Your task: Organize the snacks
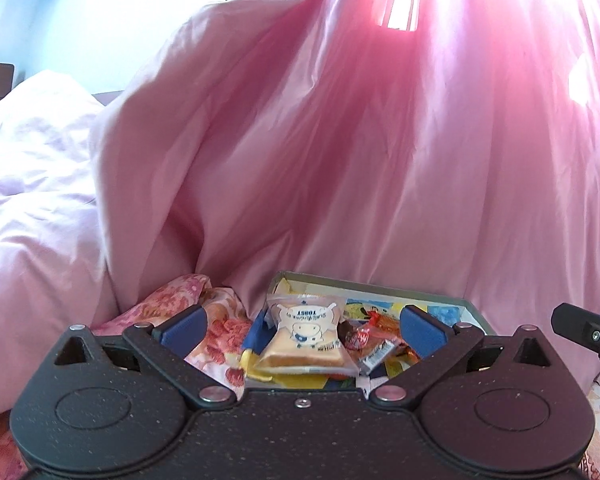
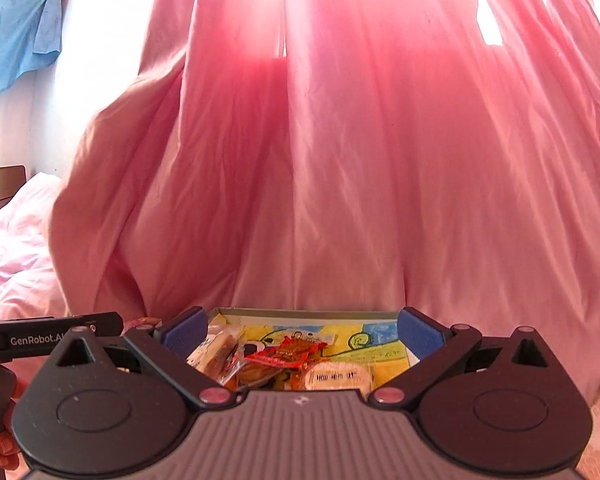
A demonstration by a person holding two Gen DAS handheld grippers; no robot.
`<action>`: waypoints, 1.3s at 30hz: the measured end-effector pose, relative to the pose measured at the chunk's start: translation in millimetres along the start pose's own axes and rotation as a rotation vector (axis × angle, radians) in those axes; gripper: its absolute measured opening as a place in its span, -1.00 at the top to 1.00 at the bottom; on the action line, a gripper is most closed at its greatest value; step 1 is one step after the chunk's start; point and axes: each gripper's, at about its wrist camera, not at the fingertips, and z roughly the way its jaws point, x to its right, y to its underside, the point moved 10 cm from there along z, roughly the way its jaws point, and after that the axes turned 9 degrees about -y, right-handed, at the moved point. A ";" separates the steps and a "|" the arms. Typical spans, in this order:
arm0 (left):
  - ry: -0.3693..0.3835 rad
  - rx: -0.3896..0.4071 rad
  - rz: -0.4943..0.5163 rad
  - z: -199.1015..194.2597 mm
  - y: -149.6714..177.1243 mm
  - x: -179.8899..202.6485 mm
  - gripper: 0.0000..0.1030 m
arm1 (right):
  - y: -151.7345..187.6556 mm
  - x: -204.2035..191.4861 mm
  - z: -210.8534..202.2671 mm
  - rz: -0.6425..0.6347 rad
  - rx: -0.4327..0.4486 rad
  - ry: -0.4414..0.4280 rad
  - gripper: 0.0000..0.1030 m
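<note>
A shallow box [image 1: 380,286] with a cartoon-printed floor holds several snacks. In the left wrist view a toast packet [image 1: 306,334] with a cow drawing lies at its near left, with small red and orange wrapped sweets [image 1: 374,340] beside it. My left gripper [image 1: 302,322] is open and empty, its blue pads either side of the snacks, above them. In the right wrist view the box [image 2: 300,314] shows a red-orange wrapper [image 2: 286,354], a pale round packet [image 2: 336,376] and the toast packet [image 2: 216,350]. My right gripper [image 2: 300,332] is open and empty above the box.
A pink curtain [image 1: 380,160] hangs right behind the box. A pale pink duvet [image 1: 28,200] lies to the left. A floral sheet [image 1: 216,320] lies under and left of the box. The right gripper's body [image 1: 584,330] shows at the right edge of the left wrist view.
</note>
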 end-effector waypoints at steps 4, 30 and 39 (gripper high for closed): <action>-0.010 -0.012 0.000 -13.7 10.4 -2.0 -0.98 | 7.4 -3.8 -15.0 -0.017 -0.008 -0.001 -1.00; -0.029 -0.028 0.016 -82.3 80.9 -17.9 -0.98 | 81.8 -23.4 -83.5 -0.013 -0.044 0.021 -1.00; -0.018 -0.064 0.032 -91.0 103.6 -22.8 -0.98 | 107.4 -24.0 -96.8 0.010 -0.071 0.039 -1.00</action>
